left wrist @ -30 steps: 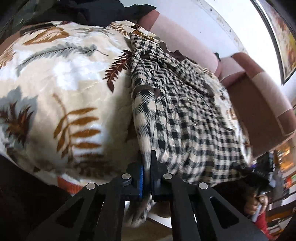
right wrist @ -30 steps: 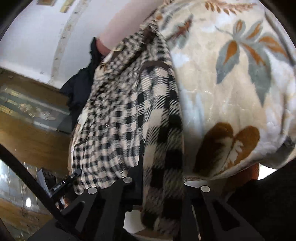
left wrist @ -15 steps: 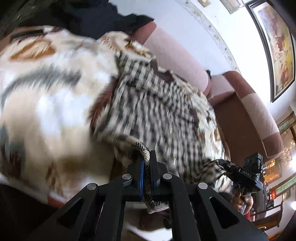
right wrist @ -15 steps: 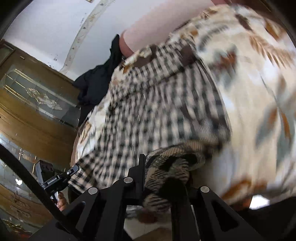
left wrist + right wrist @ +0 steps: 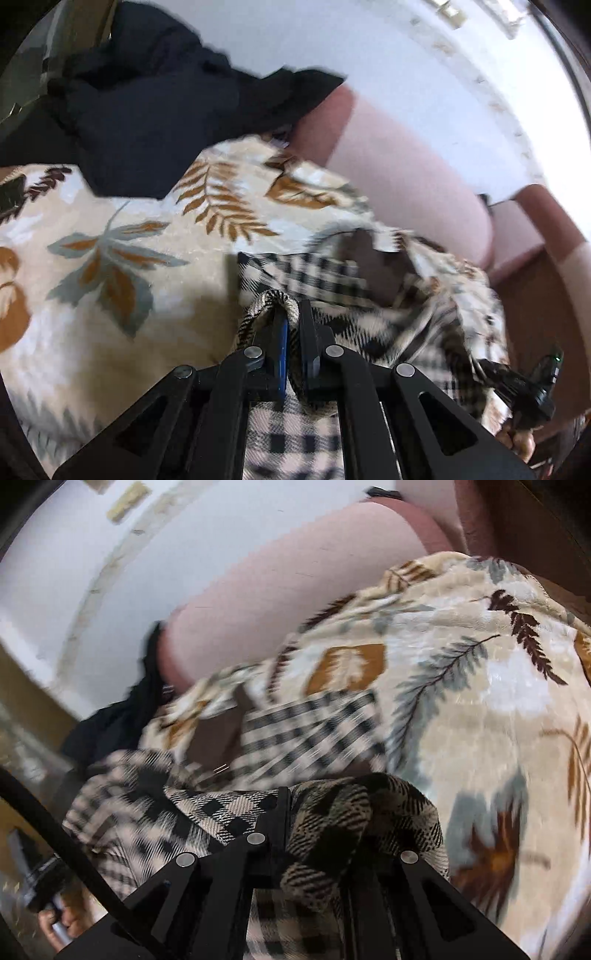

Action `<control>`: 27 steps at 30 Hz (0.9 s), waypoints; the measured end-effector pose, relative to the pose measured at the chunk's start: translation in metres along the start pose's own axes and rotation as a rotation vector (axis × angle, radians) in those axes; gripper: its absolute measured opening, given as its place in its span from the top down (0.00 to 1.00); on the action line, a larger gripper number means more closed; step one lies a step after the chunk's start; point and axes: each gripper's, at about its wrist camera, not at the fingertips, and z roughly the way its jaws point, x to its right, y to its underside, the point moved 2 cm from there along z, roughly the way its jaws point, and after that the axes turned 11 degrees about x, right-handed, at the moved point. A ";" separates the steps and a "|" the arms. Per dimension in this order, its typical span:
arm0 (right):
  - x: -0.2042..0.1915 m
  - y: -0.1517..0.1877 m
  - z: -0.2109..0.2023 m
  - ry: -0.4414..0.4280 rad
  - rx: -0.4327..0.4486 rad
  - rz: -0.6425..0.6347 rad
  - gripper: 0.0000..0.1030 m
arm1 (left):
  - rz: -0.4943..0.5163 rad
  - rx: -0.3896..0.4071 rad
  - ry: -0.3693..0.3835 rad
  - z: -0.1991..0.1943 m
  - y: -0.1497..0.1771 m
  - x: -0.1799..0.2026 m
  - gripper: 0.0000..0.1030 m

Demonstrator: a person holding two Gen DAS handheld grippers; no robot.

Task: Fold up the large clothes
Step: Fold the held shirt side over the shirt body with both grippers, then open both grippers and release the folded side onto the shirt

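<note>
A black-and-cream checked garment (image 5: 314, 273) with a brown collar lies on a leaf-patterned blanket (image 5: 110, 258) spread over a sofa. My left gripper (image 5: 292, 325) is shut on the garment's lower edge, which bunches between its pads. In the right wrist view the same checked garment (image 5: 306, 734) is doubled over towards its collar, and my right gripper (image 5: 295, 805) is shut on another part of the hem, whose cloth drapes over the right finger. The other gripper, held by a hand, shows at the lower right (image 5: 532, 391) of the left view.
A dark garment (image 5: 155, 103) is heaped at the blanket's far left end. The pink sofa backrest (image 5: 406, 177) rises behind the blanket, with a brown armrest (image 5: 546, 295) on the right. A white wall stands beyond, and wooden panelling (image 5: 22, 694) shows at the left.
Both grippers have carried the garment's lower edge up and forward over its body towards the collar. The garment lay stretched out flat before and is now doubled over.
</note>
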 end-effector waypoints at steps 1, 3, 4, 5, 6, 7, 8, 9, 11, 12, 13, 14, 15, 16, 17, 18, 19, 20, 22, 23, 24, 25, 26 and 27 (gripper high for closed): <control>0.006 -0.002 0.012 0.005 -0.017 0.017 0.93 | 0.003 -0.014 -0.026 0.016 0.001 -0.005 0.95; 0.015 -0.004 0.030 0.021 -0.042 0.029 0.93 | 0.015 -0.030 -0.044 0.033 0.006 -0.012 0.95; 0.020 -0.005 0.037 0.023 -0.051 0.037 0.92 | 0.016 -0.043 -0.047 0.042 0.008 -0.016 0.95; 0.027 -0.007 0.043 0.011 -0.064 0.065 0.92 | 0.000 -0.062 -0.045 0.050 0.010 -0.021 0.95; 0.032 -0.008 0.046 -0.003 -0.076 0.093 0.92 | -0.025 -0.077 -0.035 0.055 0.010 -0.025 0.95; 0.040 -0.011 0.050 -0.029 -0.088 0.145 0.92 | -0.056 -0.085 -0.017 0.059 0.008 -0.029 0.95; 0.046 -0.014 0.052 -0.044 -0.086 0.177 0.90 | -0.088 -0.084 0.010 0.060 0.005 -0.032 0.95; 0.053 -0.018 0.052 -0.062 -0.075 0.222 0.89 | -0.114 -0.076 0.036 0.057 0.002 -0.033 0.95; 0.063 -0.023 0.051 -0.076 -0.043 0.286 0.65 | -0.174 -0.066 0.093 0.054 -0.004 -0.034 0.91; 0.068 -0.026 0.048 -0.072 -0.016 0.307 0.53 | -0.196 -0.060 0.115 0.052 -0.006 -0.034 0.83; 0.073 -0.029 0.045 -0.065 0.016 0.323 0.37 | -0.213 -0.051 0.133 0.049 -0.008 -0.034 0.71; 0.077 -0.031 0.042 -0.052 0.038 0.333 0.35 | -0.223 -0.035 0.134 0.047 -0.010 -0.033 0.64; 0.079 -0.033 0.042 -0.044 0.040 0.338 0.35 | -0.226 -0.013 0.115 0.043 -0.011 -0.033 0.46; 0.081 -0.035 0.041 -0.043 0.041 0.346 0.35 | -0.228 0.020 0.082 0.039 -0.014 -0.034 0.31; 0.082 -0.037 0.039 -0.047 0.047 0.354 0.35 | -0.242 0.060 0.061 0.034 -0.017 -0.036 0.28; 0.081 -0.038 0.038 -0.045 0.054 0.354 0.35 | -0.264 0.082 0.058 0.030 -0.019 -0.038 0.28; 0.080 -0.039 0.037 -0.044 0.056 0.351 0.35 | -0.278 0.080 0.061 0.028 -0.021 -0.041 0.28; 0.075 -0.039 0.035 -0.049 0.056 0.339 0.35 | -0.294 0.071 0.071 0.028 -0.022 -0.043 0.28; 0.066 -0.039 0.033 -0.061 0.054 0.306 0.35 | -0.299 0.068 0.066 0.025 -0.023 -0.044 0.28; 0.055 -0.039 0.033 -0.060 0.055 0.272 0.35 | -0.285 0.067 0.049 0.023 -0.023 -0.044 0.28; 0.047 -0.037 0.032 -0.057 0.055 0.241 0.35 | -0.268 0.063 0.034 0.022 -0.022 -0.043 0.28; 0.038 -0.036 0.031 -0.056 0.054 0.204 0.35 | -0.241 0.052 0.021 0.021 -0.020 -0.040 0.28; 0.027 -0.035 0.029 -0.056 0.051 0.161 0.35 | -0.216 0.040 0.016 0.020 -0.018 -0.036 0.28; 0.020 -0.032 0.029 -0.058 0.044 0.128 0.35 | -0.191 0.029 0.013 0.019 -0.015 -0.033 0.28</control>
